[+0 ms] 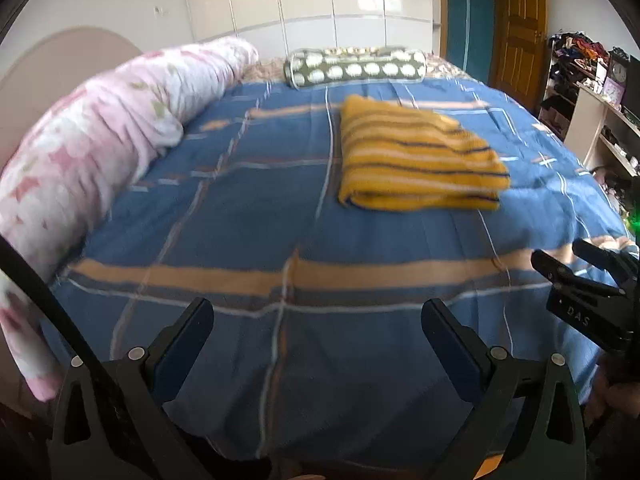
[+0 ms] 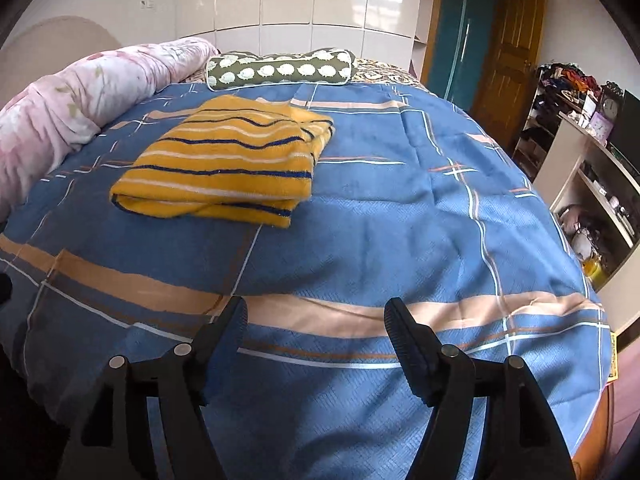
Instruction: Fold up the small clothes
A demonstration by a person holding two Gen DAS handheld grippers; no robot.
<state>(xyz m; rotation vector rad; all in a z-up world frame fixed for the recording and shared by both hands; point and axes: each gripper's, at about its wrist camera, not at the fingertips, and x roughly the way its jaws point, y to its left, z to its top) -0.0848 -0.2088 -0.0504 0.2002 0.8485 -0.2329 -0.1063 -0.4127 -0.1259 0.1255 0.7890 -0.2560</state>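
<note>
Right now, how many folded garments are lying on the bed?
1: the yellow striped garment, folded on the blue bedspread, in front of the green bolster. None other visible.

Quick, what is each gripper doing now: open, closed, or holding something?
Left gripper: open, holding nothing.
Right gripper: open, holding nothing; the folded yellow striped garment lies apart on the bed.

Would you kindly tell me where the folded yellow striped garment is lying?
The yellow striped garment lies folded on the blue bedspread, left of centre in the right wrist view, just before the green patterned bolster.
</note>
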